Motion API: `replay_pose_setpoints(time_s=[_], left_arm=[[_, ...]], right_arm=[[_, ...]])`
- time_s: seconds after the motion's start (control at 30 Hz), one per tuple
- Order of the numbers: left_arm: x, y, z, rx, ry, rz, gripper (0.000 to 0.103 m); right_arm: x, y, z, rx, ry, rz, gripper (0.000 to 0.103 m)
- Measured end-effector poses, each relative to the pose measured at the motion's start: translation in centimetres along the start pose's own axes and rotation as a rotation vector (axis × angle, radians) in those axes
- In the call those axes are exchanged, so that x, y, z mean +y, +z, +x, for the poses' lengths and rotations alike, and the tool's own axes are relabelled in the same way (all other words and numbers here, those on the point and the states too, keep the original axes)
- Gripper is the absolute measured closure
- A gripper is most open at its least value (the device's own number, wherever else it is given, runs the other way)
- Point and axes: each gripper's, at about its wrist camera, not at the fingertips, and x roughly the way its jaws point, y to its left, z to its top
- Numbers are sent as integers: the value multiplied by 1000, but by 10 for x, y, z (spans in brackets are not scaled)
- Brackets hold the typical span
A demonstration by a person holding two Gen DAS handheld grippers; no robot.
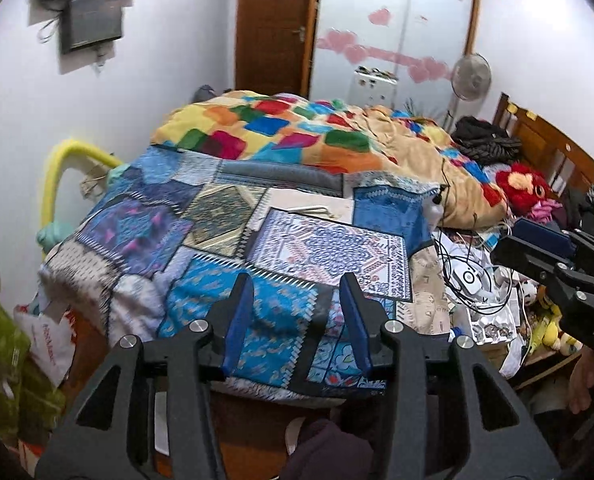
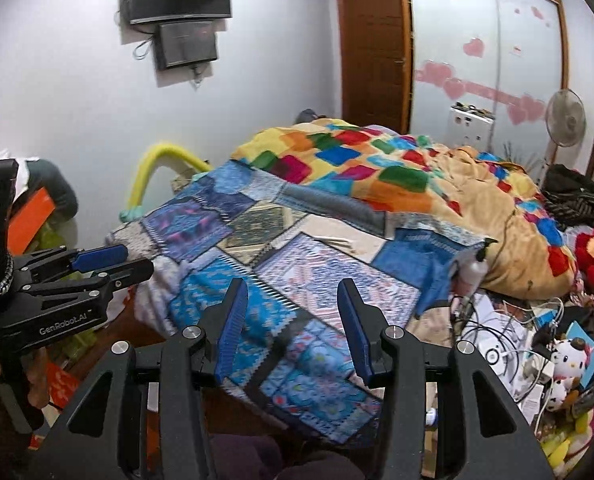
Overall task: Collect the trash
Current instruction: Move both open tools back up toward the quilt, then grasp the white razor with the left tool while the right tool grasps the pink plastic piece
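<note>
My left gripper (image 1: 297, 292) is open and empty, held above the near end of a bed covered with a blue patchwork quilt (image 1: 201, 232). My right gripper (image 2: 293, 296) is open and empty over the same quilt (image 2: 297, 280). Each gripper shows in the other's view: the right one (image 1: 537, 248) at the right edge, the left one (image 2: 113, 260) at the left. Pale folded paper (image 1: 317, 211) lies on the quilt ahead and also shows in the right wrist view (image 2: 337, 242). A clutter of papers, packaging and cables (image 1: 481, 292) lies at the bed's right side.
A bright patchwork duvet (image 1: 297, 128) is heaped at the far end. Plush toys (image 2: 565, 364), a white bottle (image 2: 475, 272) and cables (image 2: 497, 332) crowd the right. Bags (image 1: 53, 336) and a yellow tube (image 1: 57, 168) are at the left. A fan (image 1: 471, 78) and wardrobe (image 1: 397, 20) stand behind.
</note>
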Motion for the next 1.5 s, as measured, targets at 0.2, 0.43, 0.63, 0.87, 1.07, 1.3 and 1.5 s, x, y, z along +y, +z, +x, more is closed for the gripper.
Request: replay_pose_setpoints(time_s=[0.2,0.43,0.63,0.87,1.07,1.3,1.5], left_arm=[[-14,28,58,67,-77,23,56],[-25,54,150,156,-120,81,56],[-24,74,238,187,-123,125,56],[-17,96,341,223,-175,190,56],[-16,98,403,249,-219,263,56],[-12,95,442,268,-224,296,56],[-6,96,453,286,-225,263,79]], right_arm=[[-37,6,20,19,-51,38,59],[-79,15,68,60,-79,93,59],[-111,20,132,131,-115,102,59],[-142,22,197,198,-116,115,59],[-156,16,248,254,-108,114,59],[-164,23,279,278,-94,77,59],[-162,40,303,280,-50,40,59]])
